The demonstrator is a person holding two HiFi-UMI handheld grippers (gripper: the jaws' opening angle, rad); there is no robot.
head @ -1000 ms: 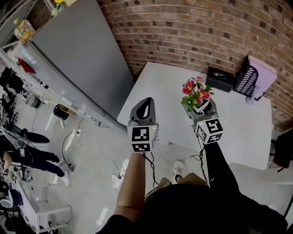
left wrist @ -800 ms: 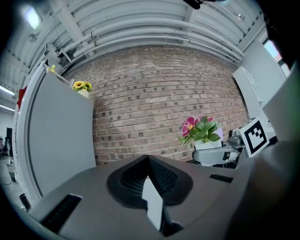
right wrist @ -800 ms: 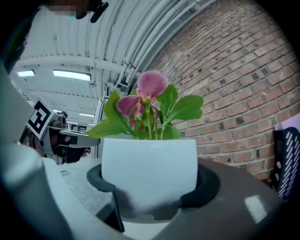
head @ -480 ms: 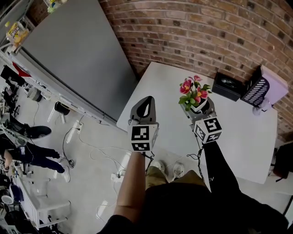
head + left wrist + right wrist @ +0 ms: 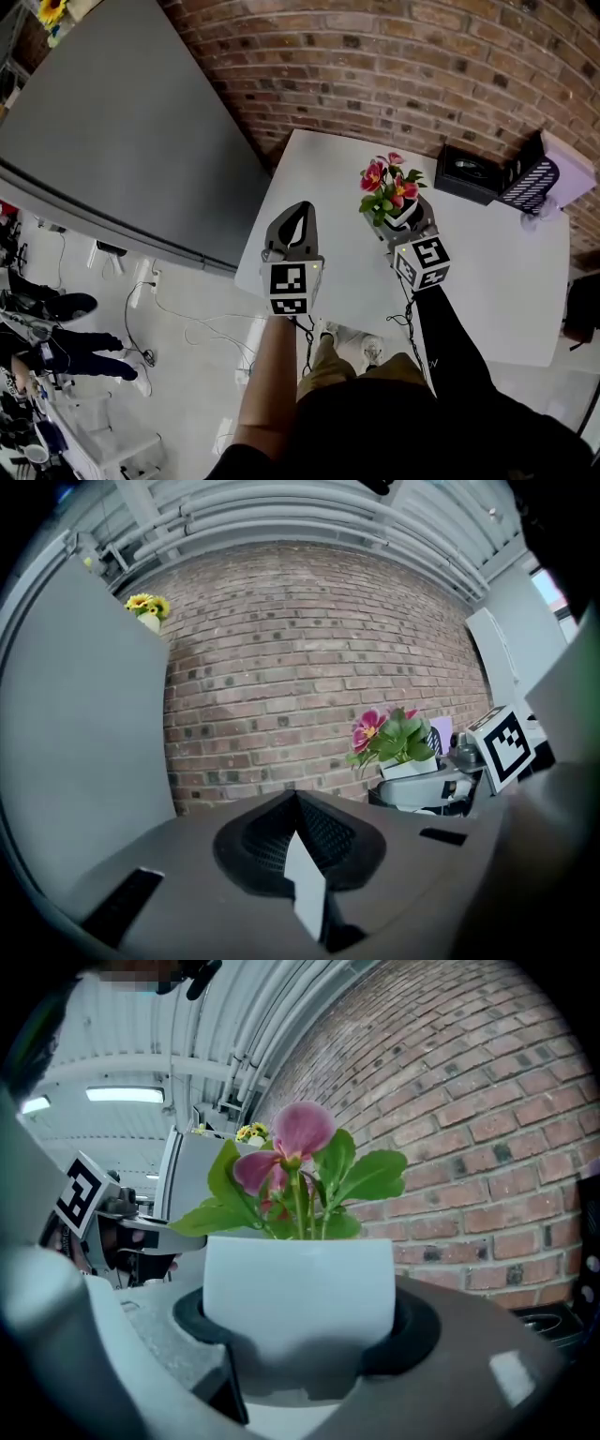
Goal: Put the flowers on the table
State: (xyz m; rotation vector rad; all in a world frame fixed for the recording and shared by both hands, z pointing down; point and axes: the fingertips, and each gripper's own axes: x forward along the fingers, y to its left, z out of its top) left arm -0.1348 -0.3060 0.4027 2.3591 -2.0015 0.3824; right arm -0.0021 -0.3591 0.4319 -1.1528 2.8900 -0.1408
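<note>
Flowers (image 5: pixel 298 1152), pink with broad green leaves, stand upright in a small white pot (image 5: pixel 298 1283). My right gripper (image 5: pixel 404 218) is clamped on that pot, one jaw pressed to each side of it. In the head view the pot hangs over the far left part of the white table (image 5: pixel 487 272), near the brick wall (image 5: pixel 422 66). From this steep angle I cannot tell whether its base touches the tabletop.

My left gripper (image 5: pixel 298 216) has its jaws shut together with nothing between them. It is over the table's left side, beside the right gripper but apart from it, and in the left gripper view the potted flowers show off to its right.

Farther along the table, by the wall, lies a black box (image 5: pixel 466 174). Just past it is a pale purple thing (image 5: pixel 548 167) with a dark slatted side, possibly a small appliance. A large grey panel (image 5: pixel 122 141) stands left of the table, and a bunch of yellow flowers (image 5: pixel 145 605) sits at its top edge.
</note>
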